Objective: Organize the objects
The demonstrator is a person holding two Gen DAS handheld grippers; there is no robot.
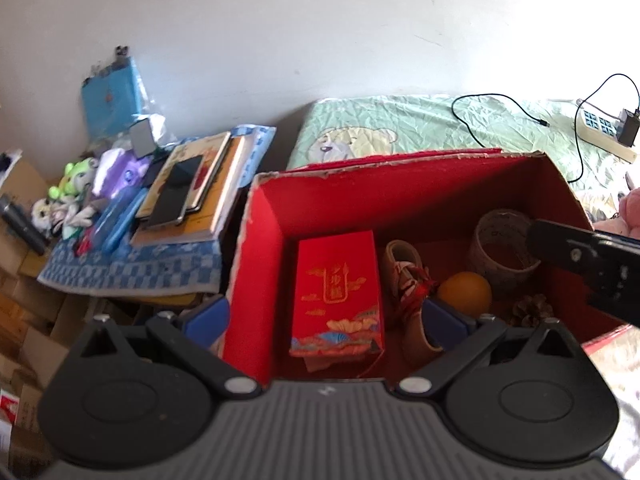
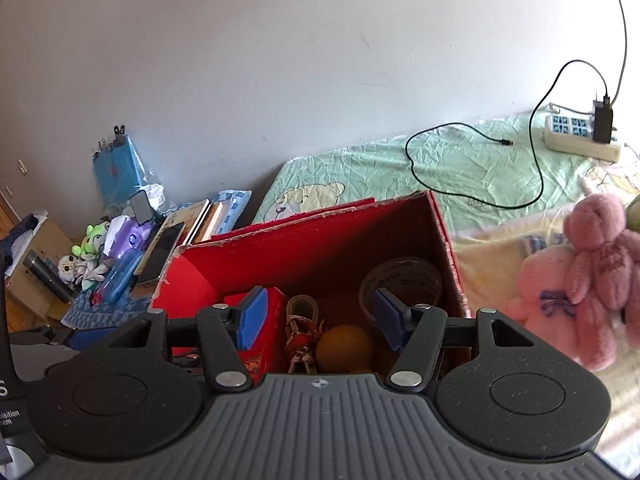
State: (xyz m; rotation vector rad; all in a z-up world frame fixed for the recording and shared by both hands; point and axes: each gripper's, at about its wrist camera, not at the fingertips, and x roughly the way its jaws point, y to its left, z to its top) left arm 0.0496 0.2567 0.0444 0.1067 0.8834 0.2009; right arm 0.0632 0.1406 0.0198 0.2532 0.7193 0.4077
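An open red cardboard box [image 1: 280, 208] [image 2: 320, 236] stands on the bed. Inside lie a red envelope pack [image 1: 336, 292] [image 2: 268, 320], a small shoe with red laces [image 1: 408, 280] [image 2: 304, 320], an orange [image 1: 466, 292] [image 2: 346, 348], a tape roll [image 1: 504, 244] [image 2: 400, 276] and a pine cone [image 1: 530, 310]. My left gripper [image 1: 326, 316] is open and empty, its fingers straddling the box's left wall. My right gripper [image 2: 318, 318] is open and empty above the box's near side. Its arm shows in the left wrist view [image 1: 592, 268]. Two pink plush bears [image 2: 580, 276] lie right of the box.
A side table left of the box holds books with a phone on top [image 1: 188, 196] [image 2: 172, 240], a blue case [image 1: 120, 216], plush toys [image 1: 76, 188] [image 2: 92, 244] and a blue bag [image 1: 112, 104]. A power strip with charger and black cable [image 2: 580, 136] lies on the green sheet [image 1: 440, 128]. Cardboard boxes [image 1: 28, 320] crowd the floor.
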